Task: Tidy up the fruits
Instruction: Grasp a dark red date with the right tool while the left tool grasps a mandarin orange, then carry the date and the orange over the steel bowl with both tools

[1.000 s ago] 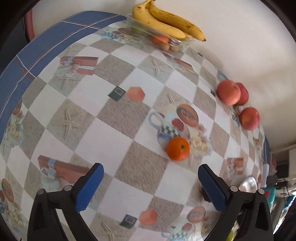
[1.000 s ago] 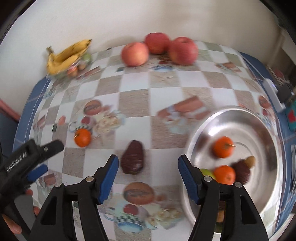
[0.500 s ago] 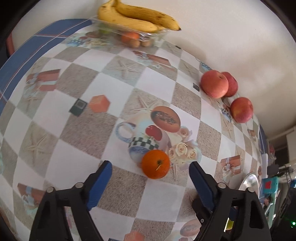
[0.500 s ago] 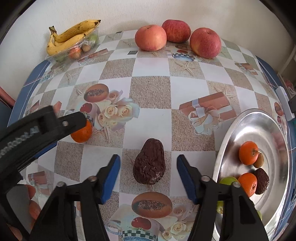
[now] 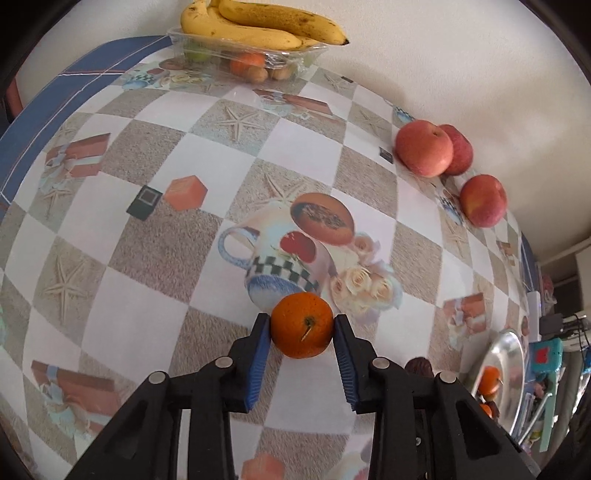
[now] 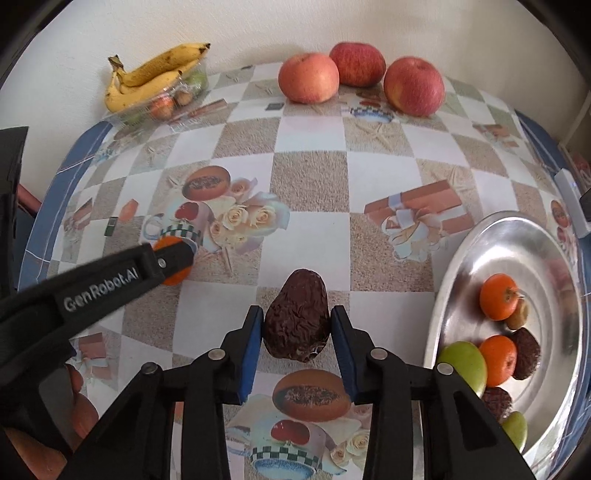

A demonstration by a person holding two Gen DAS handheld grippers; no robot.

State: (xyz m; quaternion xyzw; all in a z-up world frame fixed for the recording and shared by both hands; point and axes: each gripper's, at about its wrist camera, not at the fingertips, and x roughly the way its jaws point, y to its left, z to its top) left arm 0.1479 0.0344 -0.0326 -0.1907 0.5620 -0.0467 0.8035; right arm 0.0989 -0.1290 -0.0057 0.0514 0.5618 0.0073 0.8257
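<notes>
The left gripper (image 5: 302, 328) has its blue-padded jaws closed against both sides of a small round orange mandarin (image 5: 302, 325), which sits on the bench (image 5: 147, 236), a surface covered in a checked cloth printed with cups, roses and starfish. The right gripper (image 6: 297, 326) grips a dark brown, wrinkled, pear-shaped avocado (image 6: 296, 320) the same way, pads pressed to its flanks, the fruit resting on the cloth.

Only the left wrist view shows the mandarin whole, stem towards the lens. In the right wrist view the left gripper's black arm, lettered "GenRobot.AI", crosses in front of it and leaves just orange slivers showing. That view alone gives the inside of the round silver metal tray (image 6: 517, 240) at the right edge of the bench, holding two more mandarins, green fruits and dark wrinkled ones. The left wrist view catches the tray only as a thin edge-on sliver, with the avocado's top peeking behind the jaw.

Both views show three red apples (image 6: 360, 79) near the wall and a clear plastic punnet (image 5: 243, 55) with yellow bananas (image 5: 266, 24) lying on top, in the far corner.
</notes>
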